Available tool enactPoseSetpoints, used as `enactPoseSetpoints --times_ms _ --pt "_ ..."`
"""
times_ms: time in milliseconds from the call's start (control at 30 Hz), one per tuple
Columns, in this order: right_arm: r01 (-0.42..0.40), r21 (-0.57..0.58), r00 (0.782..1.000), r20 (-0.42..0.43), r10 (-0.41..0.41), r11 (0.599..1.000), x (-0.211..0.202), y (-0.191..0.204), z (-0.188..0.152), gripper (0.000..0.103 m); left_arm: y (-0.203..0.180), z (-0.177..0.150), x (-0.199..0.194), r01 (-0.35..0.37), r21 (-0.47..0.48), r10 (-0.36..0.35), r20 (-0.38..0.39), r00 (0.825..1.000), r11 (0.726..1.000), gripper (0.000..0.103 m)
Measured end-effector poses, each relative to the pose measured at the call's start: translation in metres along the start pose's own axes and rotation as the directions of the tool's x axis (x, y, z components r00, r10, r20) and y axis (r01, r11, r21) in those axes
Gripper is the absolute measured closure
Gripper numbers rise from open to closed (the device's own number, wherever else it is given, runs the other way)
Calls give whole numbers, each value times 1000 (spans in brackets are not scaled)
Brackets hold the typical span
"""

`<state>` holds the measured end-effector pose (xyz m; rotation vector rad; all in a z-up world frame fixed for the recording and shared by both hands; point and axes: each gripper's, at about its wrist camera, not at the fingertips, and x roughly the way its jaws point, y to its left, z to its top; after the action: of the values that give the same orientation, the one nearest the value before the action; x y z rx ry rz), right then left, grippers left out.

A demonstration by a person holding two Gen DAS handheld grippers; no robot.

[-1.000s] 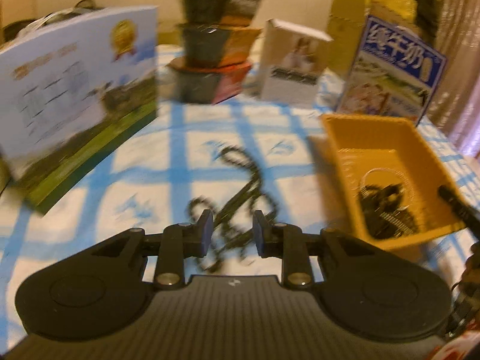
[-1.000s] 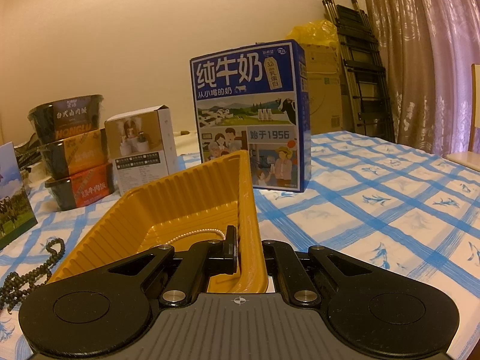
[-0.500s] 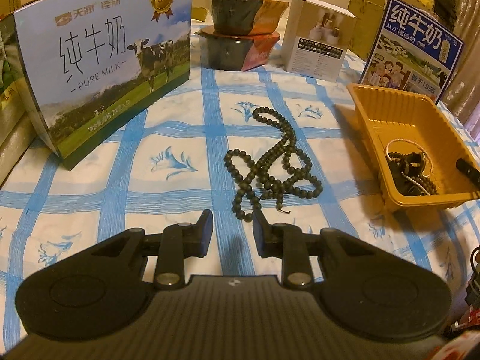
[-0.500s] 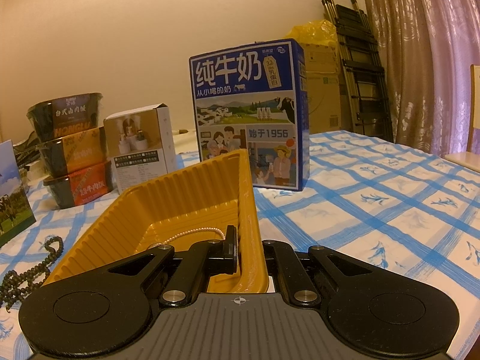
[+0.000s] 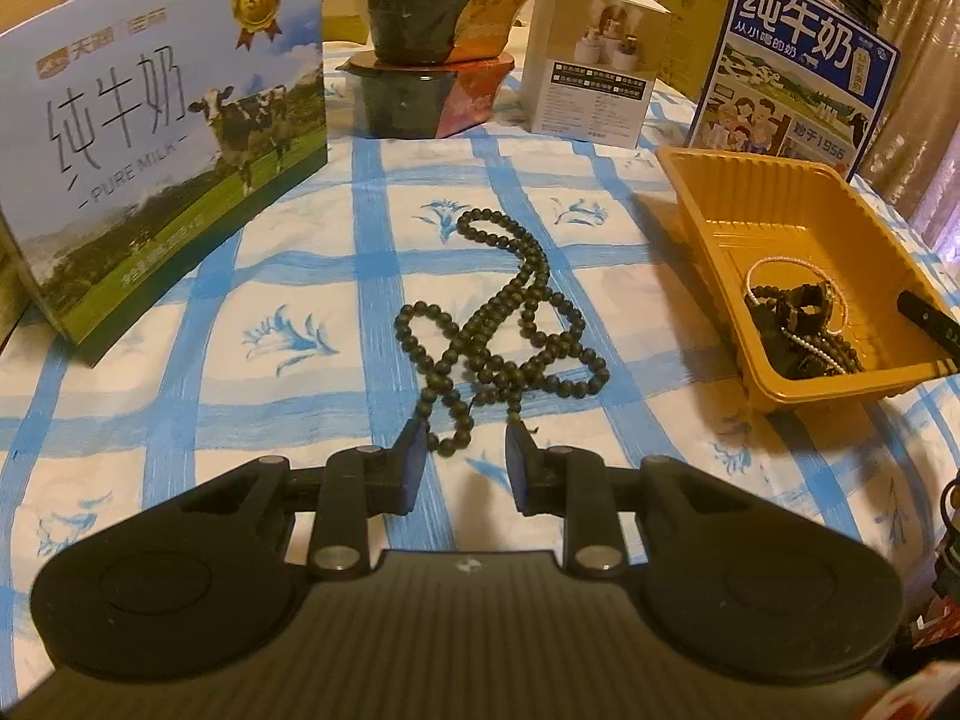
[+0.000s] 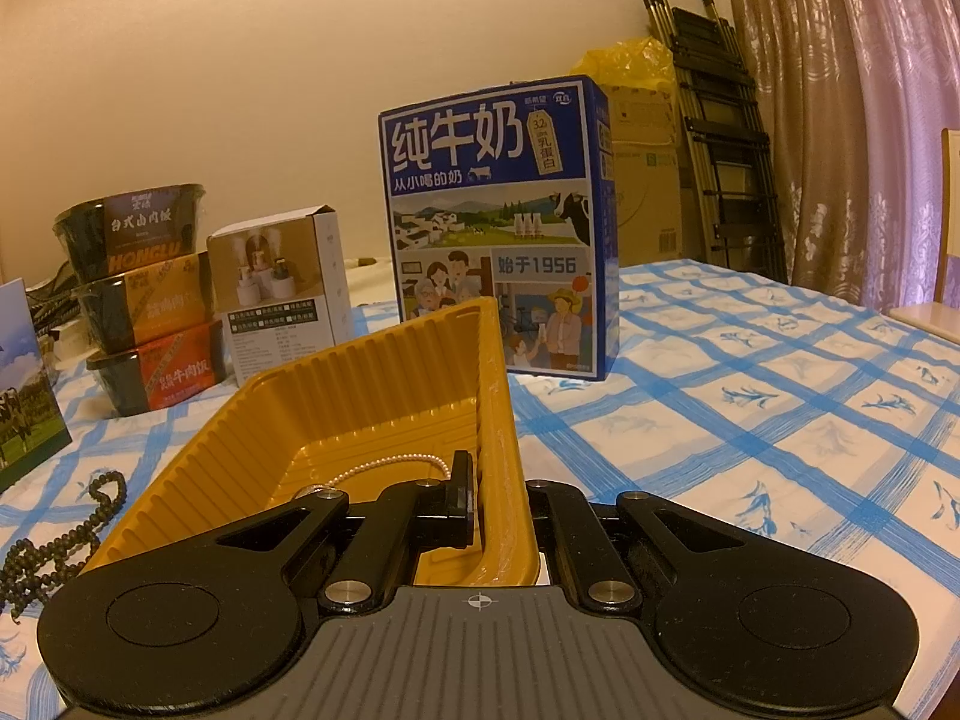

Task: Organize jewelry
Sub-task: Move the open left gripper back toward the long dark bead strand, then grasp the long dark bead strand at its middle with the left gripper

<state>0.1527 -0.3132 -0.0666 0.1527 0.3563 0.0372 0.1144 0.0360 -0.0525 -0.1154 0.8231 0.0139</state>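
A long dark bead necklace (image 5: 510, 330) lies tangled on the blue-checked tablecloth, also at the left edge of the right wrist view (image 6: 66, 528). My left gripper (image 5: 465, 453) is open and empty, its tips just short of the necklace's near loop. A yellow plastic tray (image 5: 708, 204) stands to the right, holding a pearl strand (image 5: 780, 264) and dark jewelry (image 5: 798, 324). My right gripper (image 6: 504, 480) is shut on the tray's near right wall (image 6: 498, 420), one finger inside, one outside. The pearl strand (image 6: 384, 468) shows inside the tray.
A white-and-green milk carton (image 5: 156, 162) stands at the left. Stacked food bowls (image 5: 432, 72) and a small white box (image 5: 594, 84) stand at the back. A blue milk carton (image 6: 498, 228) stands behind the tray. A stepladder (image 6: 720, 138) and curtain are at the far right.
My left gripper has dropped lower and moved closer to the bead necklace, whose near loop now lies just ahead of the fingertips. The right gripper and tray have stayed put.
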Motion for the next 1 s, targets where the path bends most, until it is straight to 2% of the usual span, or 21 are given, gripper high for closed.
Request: enactPoseSetpoints --times_ms 567,1000 --pt "1 -2 1000 -1 -1 1000 0 2 1 98 -9 32 43 -17 141 16 10 1000 990 78" --pt "2 -1 1000 -3 -2 1000 0 -2 -3 98 -2 45 82 7 99 0 -73 997 995 78"
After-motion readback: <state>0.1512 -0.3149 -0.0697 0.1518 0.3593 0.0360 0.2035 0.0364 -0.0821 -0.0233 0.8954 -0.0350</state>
